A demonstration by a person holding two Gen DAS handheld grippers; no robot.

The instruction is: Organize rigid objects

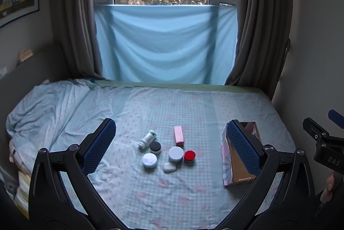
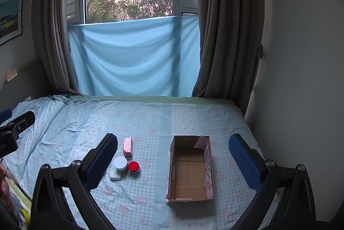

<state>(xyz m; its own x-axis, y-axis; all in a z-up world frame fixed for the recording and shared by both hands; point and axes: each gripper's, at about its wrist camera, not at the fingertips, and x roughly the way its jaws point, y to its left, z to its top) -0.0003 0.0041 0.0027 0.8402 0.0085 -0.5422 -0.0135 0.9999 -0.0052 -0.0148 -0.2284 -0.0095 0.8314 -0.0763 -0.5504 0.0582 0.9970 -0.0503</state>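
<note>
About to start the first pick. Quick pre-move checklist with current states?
1. Left tongs open, nothing held: ok.
2. Right tongs open, nothing held: ok.
3. Cardboard box upright on the bed, top open, no items inside: ok.
4. All items in sight: pink box, white bottle, black-lid jar, two white-lid jars, red-lid jar, white case: ok.
5. Room for the tongs around a first item: cannot tell; the jars and case sit tightly clustered, maybe touching.
6. Items stable on the soft sheet: bottle lies on its side, could roll: cannot tell.
</note>
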